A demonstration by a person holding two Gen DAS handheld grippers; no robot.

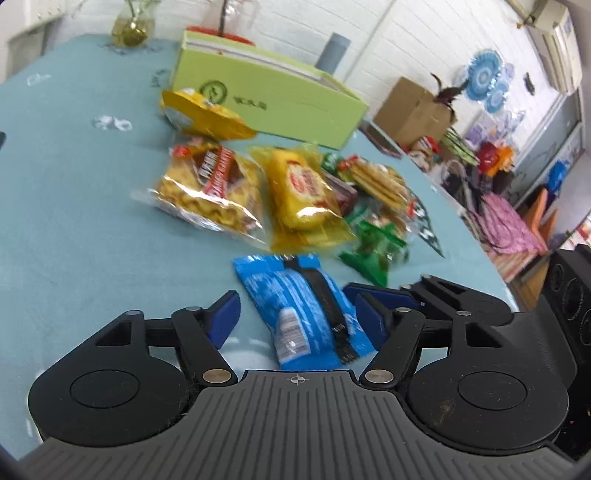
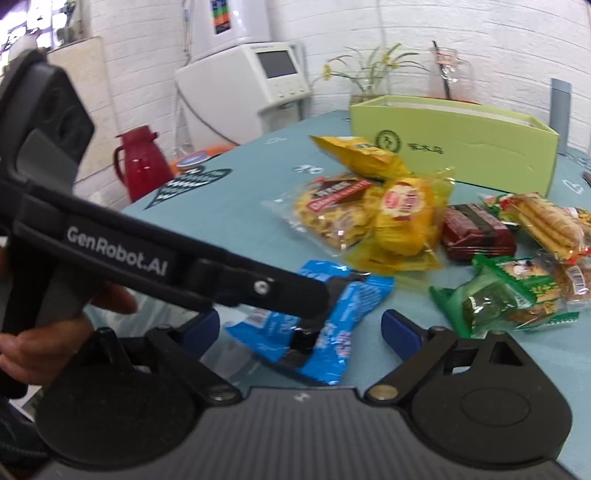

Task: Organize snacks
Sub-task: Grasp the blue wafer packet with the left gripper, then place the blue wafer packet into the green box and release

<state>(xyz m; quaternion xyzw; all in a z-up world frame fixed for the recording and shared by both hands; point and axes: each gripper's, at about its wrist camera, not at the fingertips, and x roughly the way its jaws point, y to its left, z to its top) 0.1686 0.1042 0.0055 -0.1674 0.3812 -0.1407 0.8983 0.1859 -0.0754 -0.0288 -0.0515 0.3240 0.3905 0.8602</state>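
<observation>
A blue snack packet (image 1: 295, 306) lies on the teal tablecloth (image 1: 74, 221) between the blue pads of my left gripper (image 1: 295, 299). Its right pad meets the packet's edge, while a strip of cloth shows beside the left pad. My right gripper (image 2: 301, 328) stands wide open just behind the same packet (image 2: 354, 317), gripping nothing; a left gripper finger (image 2: 288, 291) crosses over the packet. Beyond lie a clear cracker bag (image 1: 210, 192), a yellow cake packet (image 1: 303, 192), a yellow bag (image 1: 207, 114), a green packet (image 2: 502, 299), a dark red bar (image 2: 476, 229) and a biscuit pack (image 2: 550, 221).
An open light-green box (image 1: 273, 96) stands behind the snacks, with a glass vase (image 1: 131, 26) and a grey cylinder (image 2: 559, 110) near it. The table's rounded edge runs close on the right in the left wrist view. A red jug (image 2: 138, 166) stands off the table. A hand (image 2: 44, 339) holds the left gripper.
</observation>
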